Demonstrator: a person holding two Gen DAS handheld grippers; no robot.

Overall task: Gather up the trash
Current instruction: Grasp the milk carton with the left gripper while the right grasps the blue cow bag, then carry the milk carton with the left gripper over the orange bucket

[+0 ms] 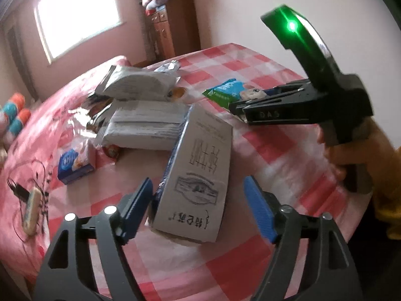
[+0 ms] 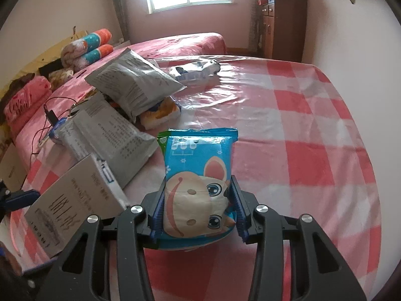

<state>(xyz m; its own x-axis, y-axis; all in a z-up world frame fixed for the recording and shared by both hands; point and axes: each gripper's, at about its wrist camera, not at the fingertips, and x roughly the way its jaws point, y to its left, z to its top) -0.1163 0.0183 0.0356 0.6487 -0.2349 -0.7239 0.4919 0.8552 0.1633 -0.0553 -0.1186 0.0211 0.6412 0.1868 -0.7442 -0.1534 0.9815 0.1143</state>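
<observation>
**Right gripper holds blue packet; left gripper open over grey box**

Right gripper [image 2: 198, 215]: jaws narrow, both blue pads pressed against the sides of a blue packet [image 2: 200, 175] printed with a cartoon animal. The packet stands upright between the fingers, its top seal pointing away from the camera, its lower end bulging below the pads. In the left wrist view the same packet [image 1: 233, 91] sticks out ahead of the right gripper [image 1: 240, 110], clear of the tablecloth [image 1: 263, 80]. A hand [image 1: 338, 155] grips the handle; a green light glows on the mount above.

Left gripper [image 1: 200, 210]: jaws apart. A grey box [image 1: 198, 175] with printed characters sits tilted between the fingers. The left pad is close to the box edge; whether it touches cannot be told. The right pad stands clearly away from the box. No grip.

Ahead of the left gripper, further out: two grey pouches [image 1: 140, 123] stacked in a loose pile. A small blue box [image 1: 75, 163] lies to the left of the pile. A white-and-blue wrapper [image 2: 198, 71] lies at the far side, beyond the right gripper.

All items rest on a pink-and-white checked tablecloth. The left wrist view is blurred.
</observation>
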